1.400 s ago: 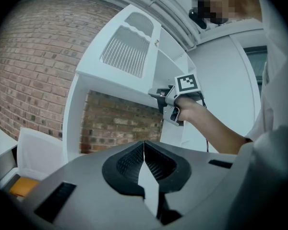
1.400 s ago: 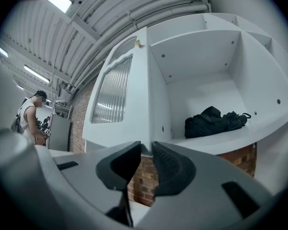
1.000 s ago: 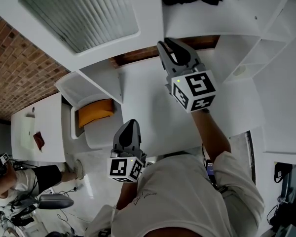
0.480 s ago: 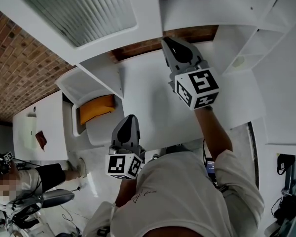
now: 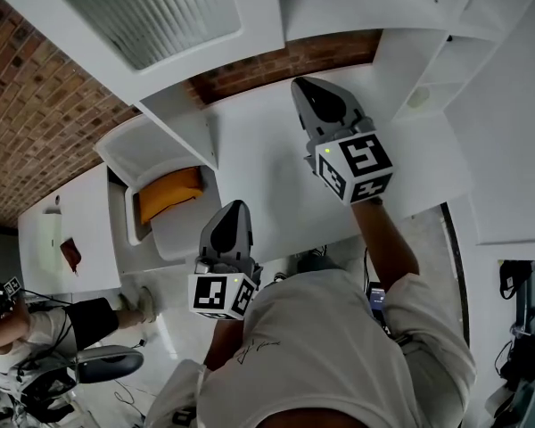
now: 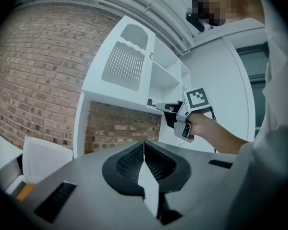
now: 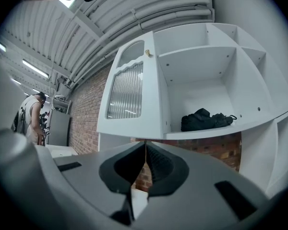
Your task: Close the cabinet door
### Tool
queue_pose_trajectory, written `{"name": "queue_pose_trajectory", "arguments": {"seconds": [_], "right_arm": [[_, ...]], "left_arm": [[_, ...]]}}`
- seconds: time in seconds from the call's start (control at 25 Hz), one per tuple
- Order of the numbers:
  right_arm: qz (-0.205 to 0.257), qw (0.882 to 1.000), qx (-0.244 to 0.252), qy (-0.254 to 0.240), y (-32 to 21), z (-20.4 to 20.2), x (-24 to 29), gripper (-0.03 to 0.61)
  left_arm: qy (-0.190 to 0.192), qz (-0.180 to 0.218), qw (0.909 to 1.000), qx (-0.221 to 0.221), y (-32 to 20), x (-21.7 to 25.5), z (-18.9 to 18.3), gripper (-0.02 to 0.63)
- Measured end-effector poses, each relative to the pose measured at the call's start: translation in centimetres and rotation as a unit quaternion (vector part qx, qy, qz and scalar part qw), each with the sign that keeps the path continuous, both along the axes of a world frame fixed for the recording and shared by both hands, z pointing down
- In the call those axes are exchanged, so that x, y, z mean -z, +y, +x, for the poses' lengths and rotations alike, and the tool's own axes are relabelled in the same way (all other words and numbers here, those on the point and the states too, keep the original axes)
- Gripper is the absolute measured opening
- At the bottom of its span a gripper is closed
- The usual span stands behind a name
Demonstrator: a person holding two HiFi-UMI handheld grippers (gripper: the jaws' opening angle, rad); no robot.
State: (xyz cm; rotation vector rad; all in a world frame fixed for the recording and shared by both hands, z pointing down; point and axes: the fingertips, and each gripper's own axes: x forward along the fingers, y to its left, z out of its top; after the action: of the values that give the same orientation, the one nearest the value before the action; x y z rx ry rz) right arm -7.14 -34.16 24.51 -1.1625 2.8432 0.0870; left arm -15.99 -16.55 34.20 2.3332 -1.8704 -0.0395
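Cabinet door point(image 7: 129, 92) stands open at 11 o'clock from the right gripper point(image 7: 145, 152); its jaws and those of the left gripper point(image 6: 144, 150) are pressed together, empty.

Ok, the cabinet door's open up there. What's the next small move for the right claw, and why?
Probably lift the right claw up to the cabinet door and start pushing it toward the open shelf compartment. The door stands swung wide. The claw is shut, empty and below the door, not touching it. The left claw hangs lower, shut too.
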Motion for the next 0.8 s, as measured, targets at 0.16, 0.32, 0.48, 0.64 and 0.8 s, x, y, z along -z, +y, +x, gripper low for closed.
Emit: {"name": "queue_pose_trajectory", "arguments": {"seconds": [0.16, 0.32, 0.48, 0.64, 0.8], "right_arm": [[-0.003, 1.000, -0.004, 0.006, 1.9, 0.4, -0.6, 0.029], [-0.007, 1.000, -0.009, 0.007, 3.7, 0.9, -0.9, 0.029], [-0.012, 1.000, -0.014, 0.011, 5.5, 1.5, -1.2, 0.028], [-0.011, 1.000, -0.010, 0.021, 7.5, 1.6, -1.5, 0.026], [-0.018, 0.999, -0.008, 0.032, 9.8, 1.5, -2.5, 0.025]], "left_arm": [[0.002, 0.011, 0.9998, -0.015, 0.9, 0.8, 0.5, 0.018], [-0.001, 0.021, 0.9996, -0.021, 2.1, 1.7, 0.7, 0.018], [-0.008, 0.021, 0.9995, -0.020, 3.4, 1.9, 0.8, 0.017], [-0.017, 0.028, 0.9992, -0.021, 4.6, 2.1, 0.6, 0.017], [-0.012, 0.035, 0.9992, -0.018, 6.1, 2.2, 0.0, 0.017]]}}
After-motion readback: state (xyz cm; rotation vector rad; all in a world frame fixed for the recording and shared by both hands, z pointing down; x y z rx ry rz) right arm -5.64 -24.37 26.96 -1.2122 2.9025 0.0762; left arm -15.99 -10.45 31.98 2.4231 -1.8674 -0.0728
